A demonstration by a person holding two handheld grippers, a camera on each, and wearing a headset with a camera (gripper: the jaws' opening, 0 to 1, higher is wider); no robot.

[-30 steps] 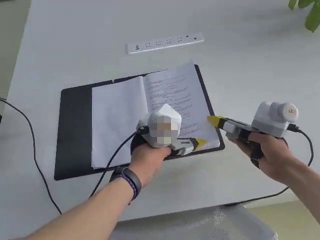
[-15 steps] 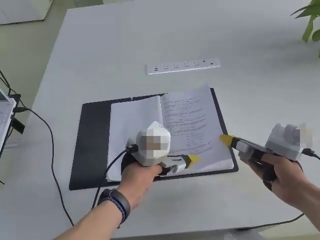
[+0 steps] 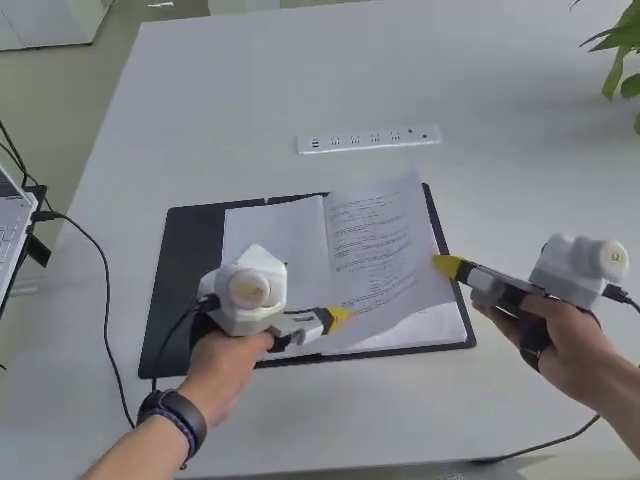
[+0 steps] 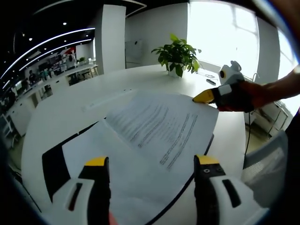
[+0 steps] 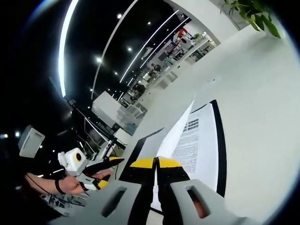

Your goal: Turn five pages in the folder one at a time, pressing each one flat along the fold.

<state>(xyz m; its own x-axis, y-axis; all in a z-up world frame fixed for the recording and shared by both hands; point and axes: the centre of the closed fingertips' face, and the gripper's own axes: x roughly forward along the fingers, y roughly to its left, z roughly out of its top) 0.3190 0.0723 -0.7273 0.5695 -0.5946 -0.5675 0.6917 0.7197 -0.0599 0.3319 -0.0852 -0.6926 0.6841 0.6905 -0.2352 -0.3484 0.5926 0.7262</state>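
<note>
You work at a long white surface [image 3: 300,80] in an open-plan office: a power strip [image 3: 367,140] lies on it, a potted plant [image 4: 177,56] stands by a bright window [image 4: 220,33], and rows of desks [image 4: 58,75] sit under strip ceiling lights [image 5: 69,33].

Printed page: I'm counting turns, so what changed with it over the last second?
The right claw, shut on the printed page at its right edge, has lifted that edge so the sheet curls up. The left claw, open, drew back left toward the fold. The folder stayed open on the table.
</note>
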